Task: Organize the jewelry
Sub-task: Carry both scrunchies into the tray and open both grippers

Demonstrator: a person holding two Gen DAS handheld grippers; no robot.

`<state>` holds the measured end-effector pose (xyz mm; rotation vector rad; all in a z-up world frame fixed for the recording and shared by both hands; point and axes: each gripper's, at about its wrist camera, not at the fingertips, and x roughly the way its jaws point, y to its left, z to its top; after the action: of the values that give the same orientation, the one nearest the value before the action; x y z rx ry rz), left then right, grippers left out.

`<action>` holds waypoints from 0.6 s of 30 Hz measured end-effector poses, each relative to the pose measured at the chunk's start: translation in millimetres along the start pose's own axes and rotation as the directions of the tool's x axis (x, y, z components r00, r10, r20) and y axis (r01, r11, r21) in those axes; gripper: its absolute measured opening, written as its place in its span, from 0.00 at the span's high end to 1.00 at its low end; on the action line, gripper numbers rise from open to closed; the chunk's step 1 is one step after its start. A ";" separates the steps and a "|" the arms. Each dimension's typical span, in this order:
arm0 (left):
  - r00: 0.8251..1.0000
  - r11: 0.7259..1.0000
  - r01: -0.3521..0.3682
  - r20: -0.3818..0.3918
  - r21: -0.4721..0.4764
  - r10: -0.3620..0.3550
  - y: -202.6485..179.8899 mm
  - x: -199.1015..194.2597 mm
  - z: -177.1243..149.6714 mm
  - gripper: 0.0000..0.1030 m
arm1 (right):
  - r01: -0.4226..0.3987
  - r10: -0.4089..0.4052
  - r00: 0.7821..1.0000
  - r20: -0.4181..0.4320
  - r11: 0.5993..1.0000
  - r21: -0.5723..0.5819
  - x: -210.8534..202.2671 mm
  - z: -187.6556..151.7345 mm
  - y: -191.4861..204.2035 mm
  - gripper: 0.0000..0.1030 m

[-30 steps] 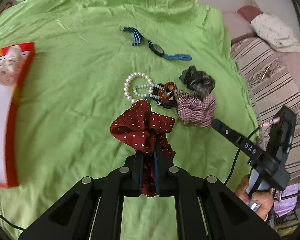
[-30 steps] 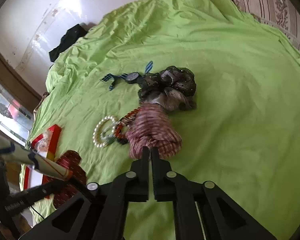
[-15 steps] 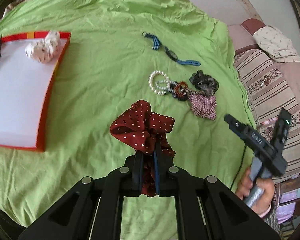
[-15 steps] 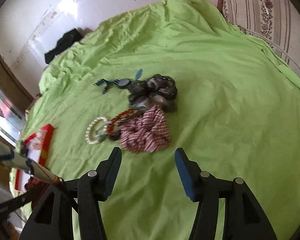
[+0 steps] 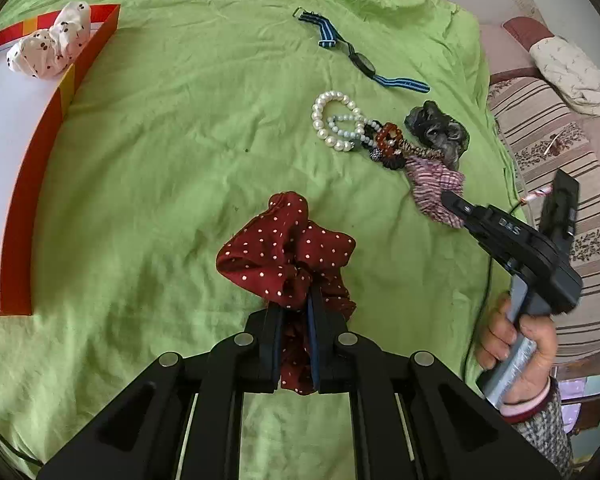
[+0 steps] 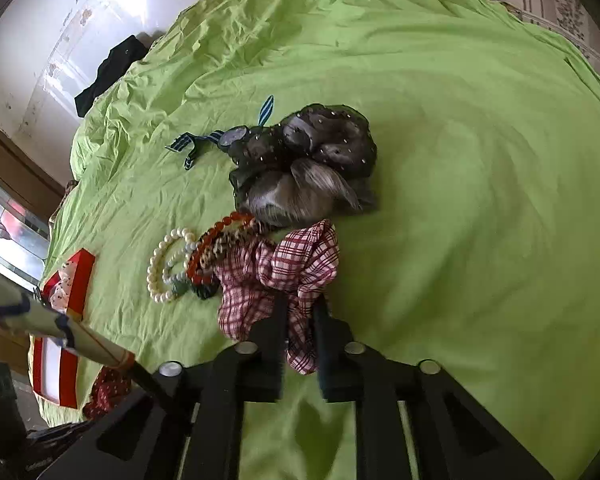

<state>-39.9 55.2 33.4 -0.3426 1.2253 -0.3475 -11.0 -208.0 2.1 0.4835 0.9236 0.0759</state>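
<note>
My left gripper (image 5: 293, 310) is shut on a dark red polka-dot scrunchie (image 5: 284, 256) and holds it above the green sheet (image 5: 160, 160). My right gripper (image 6: 300, 312) is closed on the near edge of a red plaid scrunchie (image 6: 284, 268); it also shows in the left wrist view (image 5: 436, 188). Beside it lie a pearl bracelet (image 5: 332, 120), a red bead bracelet (image 5: 388, 140), a grey sequinned scrunchie (image 6: 320, 160) and a blue striped watch (image 5: 364, 60). A red-edged white tray (image 5: 24, 184) at the left holds a white spotted scrunchie (image 5: 48, 48).
A striped couch with a cushion (image 5: 572, 76) lies beyond the bed's right edge. A dark cloth (image 6: 108, 72) lies at the far edge by the wall. A cable (image 5: 484, 300) trails from the right gripper.
The right gripper opened, moved forward onto the plaid scrunchie and closed on it. The left gripper drew back with the red scrunchie, bringing the tray into fuller view.
</note>
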 end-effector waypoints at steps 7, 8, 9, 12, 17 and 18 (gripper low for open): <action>0.998 1.000 0.004 0.058 -0.018 -0.003 -2.7 -26.8 -2.9 0.93 | -0.051 0.050 0.998 0.028 0.998 0.027 -37.6 -18.0 -1.7 0.90; 0.998 1.000 0.009 0.067 -0.022 -0.007 -3.1 -32.0 -3.1 0.93 | -0.060 0.059 0.998 0.035 0.998 0.024 -44.8 -20.5 0.8 0.90; 0.996 1.000 0.019 0.085 -0.024 -0.017 -2.5 -41.7 -4.5 0.93 | -0.066 0.065 0.997 0.040 0.998 0.019 -50.9 -22.6 3.7 0.90; 0.991 0.999 0.037 0.131 -0.032 -0.032 1.9 -67.2 -10.6 0.93 | -0.090 0.090 0.994 0.054 0.996 -0.012 -69.7 -28.5 18.5 0.90; 0.980 0.997 0.028 0.196 -0.066 -0.015 19.7 -103.1 -21.4 0.93 | -0.121 0.125 0.991 0.045 0.989 -0.083 -86.3 -41.0 56.0 0.90; 0.978 0.997 0.023 0.209 -0.079 -0.006 26.4 -110.6 -24.0 0.93 | -0.128 0.132 0.990 0.040 0.987 -0.096 -87.6 -43.6 62.0 0.90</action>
<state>-93.9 125.5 108.5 -0.4469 1.0325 -0.2679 -89.6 -160.1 72.4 0.4569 0.8392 0.2246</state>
